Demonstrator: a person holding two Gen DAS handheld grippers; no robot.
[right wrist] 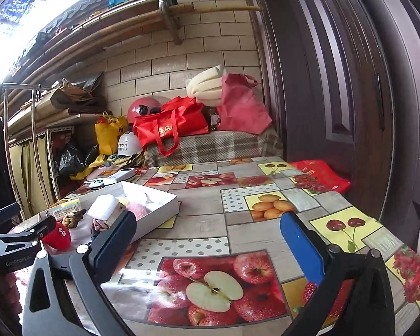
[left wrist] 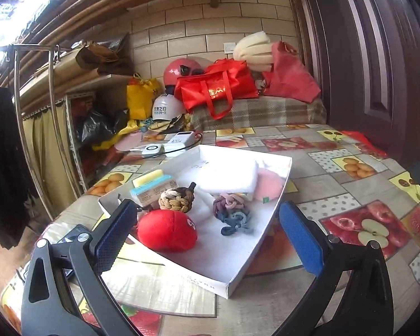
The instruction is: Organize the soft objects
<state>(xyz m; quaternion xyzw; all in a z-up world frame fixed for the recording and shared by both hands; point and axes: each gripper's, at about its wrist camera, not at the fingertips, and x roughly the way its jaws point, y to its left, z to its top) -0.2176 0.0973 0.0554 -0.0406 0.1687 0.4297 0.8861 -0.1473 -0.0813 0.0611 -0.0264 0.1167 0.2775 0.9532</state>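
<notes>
A shallow white box (left wrist: 232,282) lies on the fruit-print tablecloth. In it rest a red plush toy (left wrist: 166,231), a brown-and-cream knotted rope ball (left wrist: 176,200), a purple-and-blue braided rope toy (left wrist: 232,214), a white foam block (left wrist: 228,176), a pink pad (left wrist: 268,183) and a yellow sponge pack (left wrist: 151,183). My left gripper (left wrist: 207,238) hovers open just in front of the box, the red plush between its fingers but untouched. My right gripper (right wrist: 207,240) stands open and empty over bare tablecloth, to the right of the box (right wrist: 159,210). In the right wrist view the left gripper's body (right wrist: 16,240) shows beside the red plush (right wrist: 57,235).
White electronic devices (left wrist: 170,144) with a cable lie behind the box. A plaid-covered bench (left wrist: 260,112) at the back carries red bags (left wrist: 215,86), helmets and a yellow bag. A dark wooden door (right wrist: 336,84) stands right, a red packet (right wrist: 322,176) lying at the table's far right corner.
</notes>
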